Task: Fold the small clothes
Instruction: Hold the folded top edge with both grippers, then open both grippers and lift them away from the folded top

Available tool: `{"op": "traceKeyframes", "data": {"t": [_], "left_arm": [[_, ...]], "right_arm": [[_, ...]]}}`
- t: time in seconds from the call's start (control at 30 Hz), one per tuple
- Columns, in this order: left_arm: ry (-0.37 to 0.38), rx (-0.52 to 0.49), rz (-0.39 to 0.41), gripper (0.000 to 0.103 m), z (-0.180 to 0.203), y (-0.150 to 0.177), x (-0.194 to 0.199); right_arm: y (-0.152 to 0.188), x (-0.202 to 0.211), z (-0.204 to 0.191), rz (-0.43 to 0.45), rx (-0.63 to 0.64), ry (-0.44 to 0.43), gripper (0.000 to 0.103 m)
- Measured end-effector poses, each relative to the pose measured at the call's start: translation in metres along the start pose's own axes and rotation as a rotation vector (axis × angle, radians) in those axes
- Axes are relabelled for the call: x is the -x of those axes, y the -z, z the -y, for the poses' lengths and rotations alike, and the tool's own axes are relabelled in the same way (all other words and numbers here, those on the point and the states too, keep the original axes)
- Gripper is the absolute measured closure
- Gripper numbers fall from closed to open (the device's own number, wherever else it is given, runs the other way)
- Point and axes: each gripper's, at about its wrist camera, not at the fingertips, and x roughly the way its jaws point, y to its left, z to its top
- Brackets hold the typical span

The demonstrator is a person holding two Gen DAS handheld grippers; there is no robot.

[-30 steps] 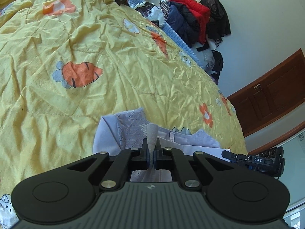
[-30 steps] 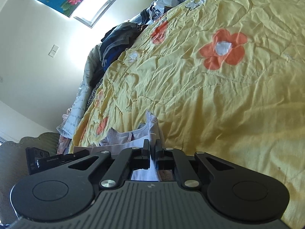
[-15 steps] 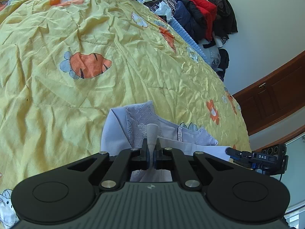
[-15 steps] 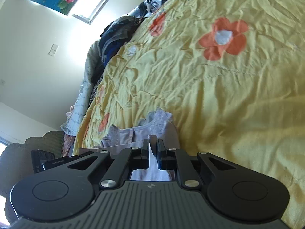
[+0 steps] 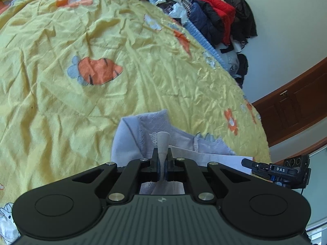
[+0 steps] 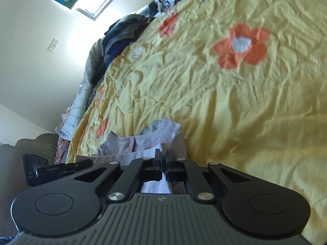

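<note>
- A pale lilac child's garment (image 5: 141, 136) lies on a bed covered by a crumpled yellow quilt (image 5: 61, 102), at the quilt's near edge, closest to the person holding the tools.
- The left gripper (image 5: 161, 159) has its jaws pressed together on a bunched fold of the garment, and a pinched tuft of cloth stands up between them.
- The right gripper (image 6: 162, 162) also pinches the garment (image 6: 161, 131). Its jaws are nearly together, with a thin layer of cloth running through the narrow gap.
- In each wrist view the other tool shows low at the side, so the two grips sit apart along the garment's near edge.
- Folding looks barely begun. The neckline with its lace trim is open and facing up, and the body seems spread flat rather than doubled over. I judge the main folds are all left to make.
- The collar end points away across the quilt, towards its middle. The long axis seems to run from the quilt's near edge outward, though the near part is hidden beneath the tools, so this is uncertain.
- Piles of other clothes (image 5: 220, 18) sit beyond the quilt's far edge.
</note>
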Motion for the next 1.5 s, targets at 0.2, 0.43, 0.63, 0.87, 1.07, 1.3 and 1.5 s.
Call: {"op": "traceKeyframes", "data": {"t": [0.2, 0.43, 0.63, 0.87, 1.07, 1.3, 1.5], "left_arm": [[0.003, -0.043, 0.041, 0.099, 0.010, -0.010, 0.013], [-0.099, 0.024, -0.006, 0.099, -0.022, -0.021, -0.021], [-0.098, -0.025, 0.039, 0.094, -0.015, -0.011, -0.012], [-0.332, -0.317, 0.182, 0.070, 0.049, 0.015, 0.027], [-0.363, -0.394, 0.025, 0.061, 0.073, 0.054, -0.052], [-0.353, -0.376, 0.065, 0.060, 0.070, 0.055, -0.058], [-0.370, -0.372, 0.069, 0.060, 0.073, 0.055, -0.061]], "right_arm": [[-0.008, 0.015, -0.016, 0.067, 0.009, -0.099, 0.095], [-0.022, -0.029, 0.029, 0.063, -0.132, 0.005, 0.095], [-0.011, -0.030, 0.033, 0.093, -0.181, 0.042, 0.082], [-0.002, 0.006, -0.011, 0.188, -0.107, -0.059, 0.063], [0.000, -0.050, -0.024, 0.077, -0.142, -0.069, 0.054], [0.012, -0.064, 0.018, 0.039, -0.298, -0.026, 0.085], [0.023, -0.045, -0.018, 0.071, -0.203, 0.011, 0.057]]}}
